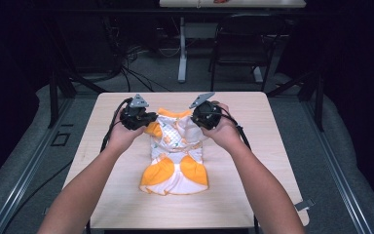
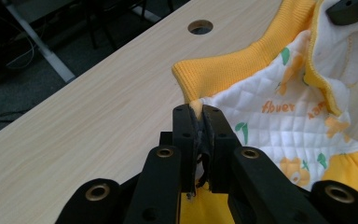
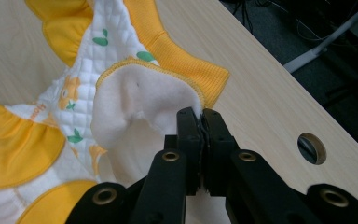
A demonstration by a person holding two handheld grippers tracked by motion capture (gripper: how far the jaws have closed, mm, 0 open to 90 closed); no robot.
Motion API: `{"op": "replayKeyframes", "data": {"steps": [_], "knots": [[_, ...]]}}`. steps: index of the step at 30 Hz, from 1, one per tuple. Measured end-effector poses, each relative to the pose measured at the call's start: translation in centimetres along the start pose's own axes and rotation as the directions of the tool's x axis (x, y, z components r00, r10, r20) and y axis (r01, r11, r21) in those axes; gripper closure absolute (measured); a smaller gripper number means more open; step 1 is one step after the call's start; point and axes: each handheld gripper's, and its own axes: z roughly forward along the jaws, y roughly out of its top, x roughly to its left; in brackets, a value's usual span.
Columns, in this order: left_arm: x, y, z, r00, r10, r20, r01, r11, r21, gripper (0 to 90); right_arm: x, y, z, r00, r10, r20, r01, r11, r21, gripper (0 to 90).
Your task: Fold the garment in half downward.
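Left gripper [image 1: 148,118], jaws clenched on the garment [image 1: 175,161] at its upper left corner; orange ribbed trim [image 2: 233,70] just beyond the jaw tips in the left gripper view. To its outer side, bare table [image 1: 102,146] runs to the left edge, with a round hole [image 2: 200,26] ahead near the far edge.

Garment lies between the two grippers and trails from them toward the person. Long axis runs far to near; top end at the grippers, orange flared hem toward the near table edge.

Right gripper [image 1: 197,117], jaws pinched on the upper right corner, white lining [image 3: 140,98] bunched beside the tips. Open tabletop to its outer side.
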Motion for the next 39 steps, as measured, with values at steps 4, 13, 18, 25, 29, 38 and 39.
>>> {"op": "replayKeyframes", "data": {"steps": [4, 13, 18, 25, 29, 38, 39], "knots": [[-0.6, -0.4, -0.5, 0.9998, 0.019, 0.012, -0.019, 0.9998, -0.005, 84.9, 0.7, -0.5, -0.5, 0.9998, -0.021, -0.002, 0.021, 1.0, -0.008, 87.2], [-1.9, -1.3, -1.2, 0.9987, 0.042, 0.031, -0.042, 0.9991, -0.004, 84.9, 1.8, -1.4, -1.0, 0.9976, -0.068, -0.014, 0.068, 0.998, 0.0, 87.2], [-2.4, -2.0, -1.5, 0.9982, 0.043, 0.043, -0.043, 0.9991, -0.001, 84.9, 2.3, -2.1, -1.1, 0.9966, -0.076, -0.033, 0.076, 0.997, -0.001, 87.1], [-3.4, -2.7, -1.6, 0.9966, 0.06, 0.056, -0.06, 0.9981, 0.011, 84.9, 3.4, -3.1, -1.2, 0.9943, -0.093, -0.053, 0.094, 0.996, 0.007, 87.1], [-3.7, -3.3, -1.7, 0.9962, 0.056, 0.066, -0.057, 0.9983, 0.012, 84.9, 3.8, -3.7, -1.3, 0.9942, -0.092, -0.055, 0.093, 0.996, 0.005, 87.0], [-4.6, -4.9, -1.7, 0.9942, 0.044, 0.098, -0.046, 0.9988, 0.017, 84.8, 5.0, -4.9, -1.2, 0.9914, -0.094, -0.092, 0.095, 0.995, 0.014, 86.9], [-4.6, -5.1, -1.8, 0.994, 0.048, 0.098, -0.05, 0.9986, 0.018, 84.8, 5.0, -4.9, -1.2, 0.9914, -0.094, -0.092, 0.095, 0.995, 0.014, 86.9]]}}
